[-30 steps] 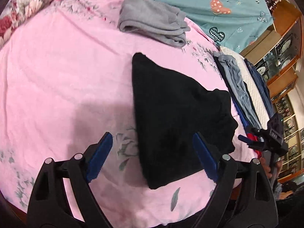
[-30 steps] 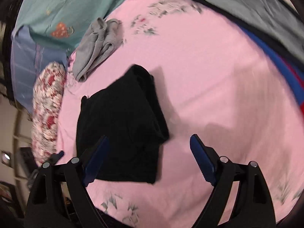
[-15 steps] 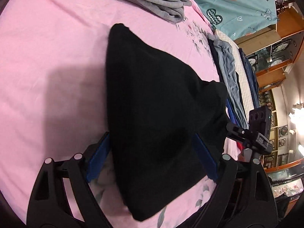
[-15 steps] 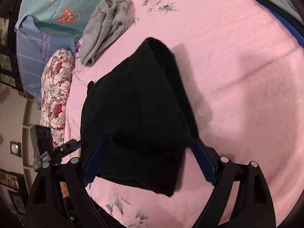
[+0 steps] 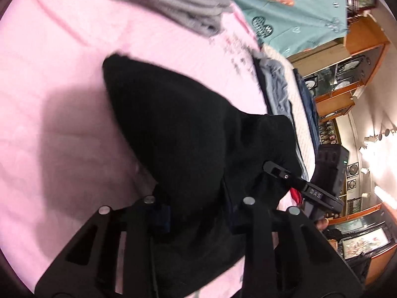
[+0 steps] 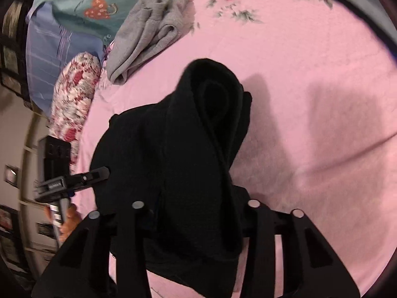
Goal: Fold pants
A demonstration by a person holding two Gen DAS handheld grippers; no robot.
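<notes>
The black pants (image 5: 183, 134) lie folded in a thick bundle on the pink bedspread (image 5: 49, 79). My left gripper (image 5: 198, 213) is shut on the near edge of the bundle, its fingertips buried in the cloth. In the right wrist view the black pants (image 6: 178, 154) show a rolled fold at the far end. My right gripper (image 6: 196, 218) is shut on their near edge from the opposite side. Each gripper shows in the other's view: the right one (image 5: 307, 188) at the bundle's right, the left one (image 6: 72, 181) at its left.
Folded grey pants (image 5: 173, 2) (image 6: 148, 32) lie farther back on the bed. A stack of grey and blue garments (image 5: 280, 92) runs along the right bed edge. A floral pillow (image 6: 72, 99) and teal bedding (image 5: 285, 7) lie beyond. Wooden cabinets (image 5: 347, 62) stand at the right.
Both grippers have moved in over the black pants and closed on the near edges of the bundle. They were open and apart from it a second ago.
</notes>
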